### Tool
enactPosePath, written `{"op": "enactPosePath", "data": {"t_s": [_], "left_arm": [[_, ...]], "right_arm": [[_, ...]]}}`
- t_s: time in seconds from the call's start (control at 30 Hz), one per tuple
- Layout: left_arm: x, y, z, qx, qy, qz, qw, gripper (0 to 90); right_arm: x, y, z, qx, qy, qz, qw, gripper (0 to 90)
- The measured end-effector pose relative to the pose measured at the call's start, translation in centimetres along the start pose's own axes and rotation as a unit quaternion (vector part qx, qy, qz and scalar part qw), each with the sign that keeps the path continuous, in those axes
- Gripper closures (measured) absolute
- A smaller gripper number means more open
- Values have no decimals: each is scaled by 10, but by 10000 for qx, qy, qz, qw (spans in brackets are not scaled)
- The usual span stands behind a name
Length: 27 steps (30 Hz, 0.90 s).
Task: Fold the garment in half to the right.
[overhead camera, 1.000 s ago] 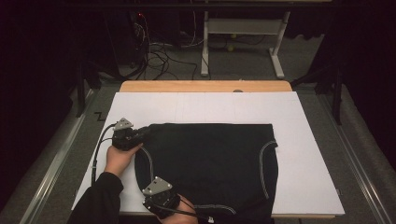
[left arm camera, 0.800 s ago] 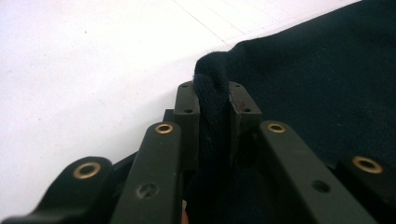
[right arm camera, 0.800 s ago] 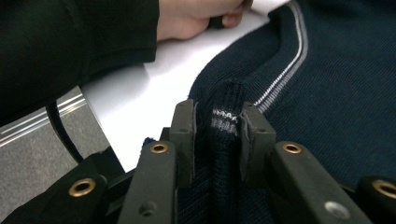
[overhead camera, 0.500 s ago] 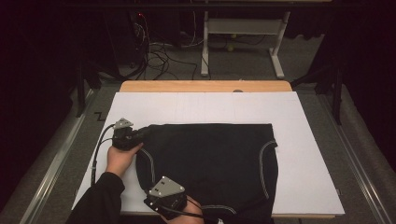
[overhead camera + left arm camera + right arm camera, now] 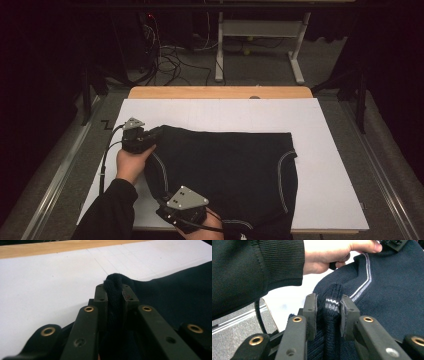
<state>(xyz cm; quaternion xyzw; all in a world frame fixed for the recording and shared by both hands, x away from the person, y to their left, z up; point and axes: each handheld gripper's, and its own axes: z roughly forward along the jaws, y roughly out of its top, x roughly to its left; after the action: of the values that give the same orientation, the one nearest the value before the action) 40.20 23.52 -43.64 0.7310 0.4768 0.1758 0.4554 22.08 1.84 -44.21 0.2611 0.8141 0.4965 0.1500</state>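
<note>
A dark navy knitted garment (image 5: 230, 170) with thin white stripe trim lies folded on the white board (image 5: 330, 150). My left gripper (image 5: 150, 136) is shut on the garment's far left corner; in the left gripper view a bunched fold of the garment (image 5: 115, 290) is pinched between the pads. My right gripper (image 5: 172, 212) is shut on the near left edge by the table's front; in the right gripper view the ribbed hem (image 5: 329, 315) sits clamped between the pads. Both held corners are raised a little off the board.
The board lies on a wooden table (image 5: 220, 92) whose far edge shows behind it. Metal rails (image 5: 60, 175) run along both sides. A white desk frame (image 5: 260, 45) and cables (image 5: 170, 60) stand on the floor beyond. A cable (image 5: 106, 160) trails from the left gripper.
Both hands have lifted slightly with the garment's left edge in them. The right gripper has shifted a little to the right along the front edge, and the cloth's left side has bunched up.
</note>
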Motion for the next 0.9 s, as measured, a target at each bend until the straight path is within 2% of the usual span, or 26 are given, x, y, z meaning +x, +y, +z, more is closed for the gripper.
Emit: {"op": "enactPosePath", "data": {"t_s": [0.1,0.27,0.43,0.67,0.8,0.9], "left_arm": [[-1,6,-2,-10,27,-95,10000,746],[-9,16,-4,-27,117,23,9999,746],[-12,26,-6,-63,149,12,9999,746],[-3,30,-15,-119,223,21,9997,746],[5,27,-19,-40,381,43,9993,746],[14,23,-23,6,458,-13,9990,745]], "right_arm": [[-2,3,-6,-90,3,17,10000,718],[-6,9,-17,-216,-14,30,9998,717],[-9,15,-24,-309,-6,8,9995,718],[-2,24,-21,-342,60,-64,9994,718],[2,29,-13,-317,130,-95,9994,718],[7,31,-3,-305,170,-162,9993,718]]}}
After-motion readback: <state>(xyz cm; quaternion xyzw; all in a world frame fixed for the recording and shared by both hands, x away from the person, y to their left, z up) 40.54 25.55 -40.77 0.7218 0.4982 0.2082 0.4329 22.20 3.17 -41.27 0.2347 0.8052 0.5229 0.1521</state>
